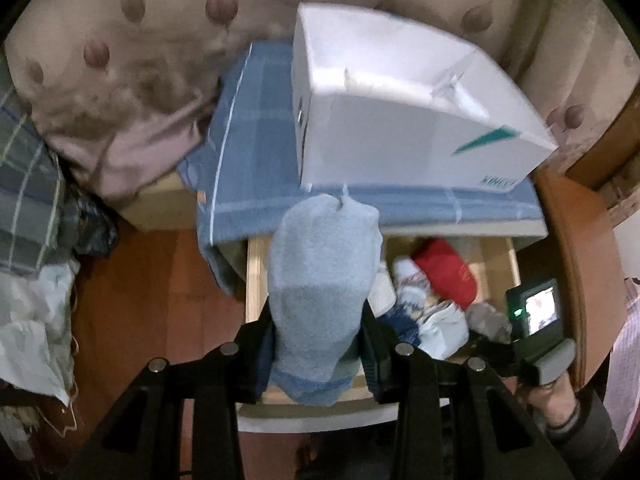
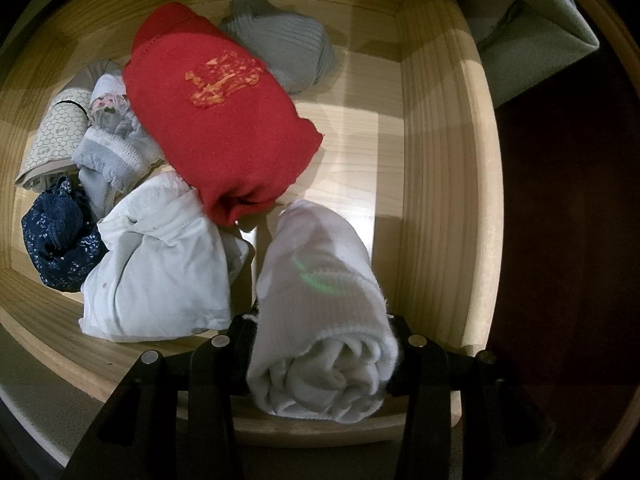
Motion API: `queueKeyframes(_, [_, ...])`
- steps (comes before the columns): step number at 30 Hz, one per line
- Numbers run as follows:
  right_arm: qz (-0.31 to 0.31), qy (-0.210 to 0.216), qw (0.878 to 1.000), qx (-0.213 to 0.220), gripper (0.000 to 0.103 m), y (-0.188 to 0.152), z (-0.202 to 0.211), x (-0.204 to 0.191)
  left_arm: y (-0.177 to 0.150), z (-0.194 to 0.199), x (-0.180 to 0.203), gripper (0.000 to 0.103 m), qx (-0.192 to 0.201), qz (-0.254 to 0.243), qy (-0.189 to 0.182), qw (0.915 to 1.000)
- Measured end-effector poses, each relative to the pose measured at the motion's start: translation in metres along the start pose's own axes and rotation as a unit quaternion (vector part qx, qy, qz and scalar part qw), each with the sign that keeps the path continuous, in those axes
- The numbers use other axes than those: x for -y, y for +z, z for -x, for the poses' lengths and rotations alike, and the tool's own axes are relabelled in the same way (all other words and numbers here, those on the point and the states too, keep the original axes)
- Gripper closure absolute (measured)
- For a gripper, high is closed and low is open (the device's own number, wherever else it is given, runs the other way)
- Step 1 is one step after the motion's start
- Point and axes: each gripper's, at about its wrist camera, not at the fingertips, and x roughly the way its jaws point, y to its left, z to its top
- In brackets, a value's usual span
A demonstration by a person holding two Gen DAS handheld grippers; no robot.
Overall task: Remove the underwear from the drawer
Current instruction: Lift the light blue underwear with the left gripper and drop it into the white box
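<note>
Black fingers of the left gripper [image 1: 318, 354] clamp a rolled light-blue garment [image 1: 322, 292], pads pressing its lower sides, the roll standing up between them above the open drawer [image 1: 253, 276]. Its knit is fuzzy, pale at the tip and a shade greyer lower down, with a blue band at the bottom.

Pointing straight down into the drawer, the right gripper [image 2: 322, 354] is closed on a rolled white garment [image 2: 320, 300], its spiral end facing the camera and a faint green mark on its side. This roll lies just beside the drawer's right wall [image 2: 440, 200], with bare wooden floor beyond it.

Left of the white roll lies a crumpled pale bundle [image 2: 156, 264], touching a red piece with orange stitching [image 2: 216, 120]. Behind the red one sits a grey ribbed piece [image 2: 284, 52]; a navy speckled piece [image 2: 56, 244] sits near the left wall.

Above the drawer, in the left view, a white box [image 1: 400, 92] rests on a blue checked cloth [image 1: 256, 136]. A quilted buttoned panel [image 1: 140, 40] stands behind, and reddish-brown floor [image 1: 160, 300] lies to the left.
</note>
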Motion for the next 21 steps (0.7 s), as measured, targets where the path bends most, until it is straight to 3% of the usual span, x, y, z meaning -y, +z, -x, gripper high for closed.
queueKeyframes(6, [0.000, 0.000, 1.000, 0.001, 0.062, 0.000, 0.001, 0.000, 0.042, 0.054, 0.013, 0.066, 0.069, -0.018, 0.000, 0.9974])
queueKeyframes(10, [0.000, 0.000, 1.000, 0.002, 0.062, -0.001, 0.001, 0.001, 0.080, 0.068, 0.027, 0.066, 0.098, -0.031, -0.002, 0.9947])
queueKeyframes(15, [-0.001, 0.000, 1.000, 0.002, 0.062, -0.001, 0.001, 0.001, 0.127, 0.057, 0.038, 0.066, 0.114, -0.035, -0.003, 0.9929])
queueKeyframes(21, [-0.004, 0.003, 1.000, 0.004, 0.062, -0.002, 0.003, 0.002, 0.165, 0.015, 0.045, 0.066, 0.094, -0.035, 0.011, 0.9949])
